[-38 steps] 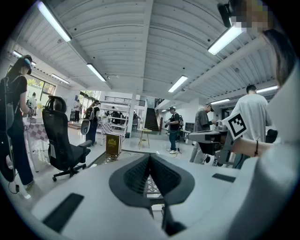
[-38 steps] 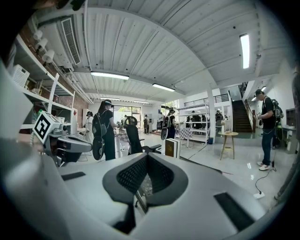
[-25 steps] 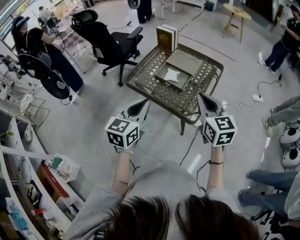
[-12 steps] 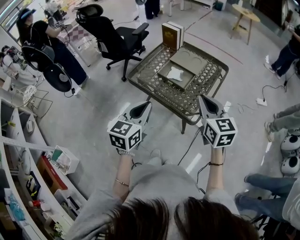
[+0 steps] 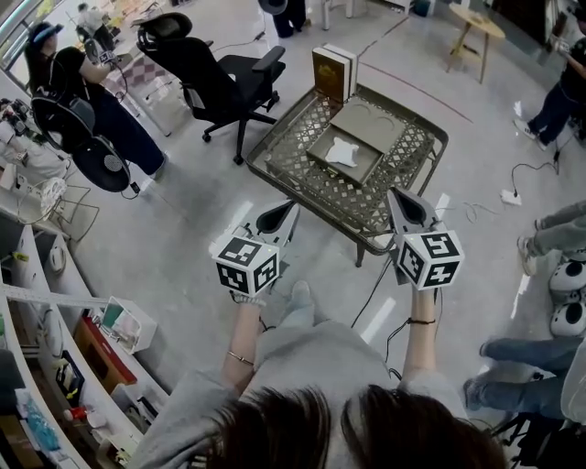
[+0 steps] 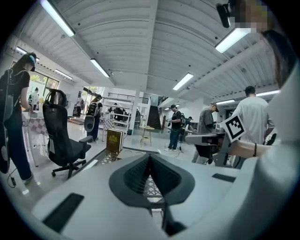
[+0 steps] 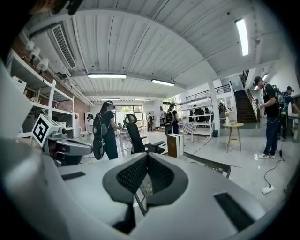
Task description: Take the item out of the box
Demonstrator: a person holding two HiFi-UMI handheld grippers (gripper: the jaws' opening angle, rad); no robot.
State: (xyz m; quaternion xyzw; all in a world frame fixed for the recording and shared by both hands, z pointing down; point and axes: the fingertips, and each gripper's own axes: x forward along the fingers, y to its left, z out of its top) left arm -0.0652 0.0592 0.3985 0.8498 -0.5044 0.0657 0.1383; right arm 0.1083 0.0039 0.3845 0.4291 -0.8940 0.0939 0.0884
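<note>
**Wearer steps toward the table**

A pale shoe point(image 5: 295, 300) of the wearer now shows between the forearms, just below the marker cube of the left gripper point(image 5: 279, 213). A second ago only bare floor shows there. That gripper sits slightly lower and further right in the head view. At the top edge, a bystander in dark trousers point(image 5: 291, 14) stands further out of frame than before.

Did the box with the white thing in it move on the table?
No. The box lies at the same spot on the mesh table as before, just in front of the standing books.
</note>
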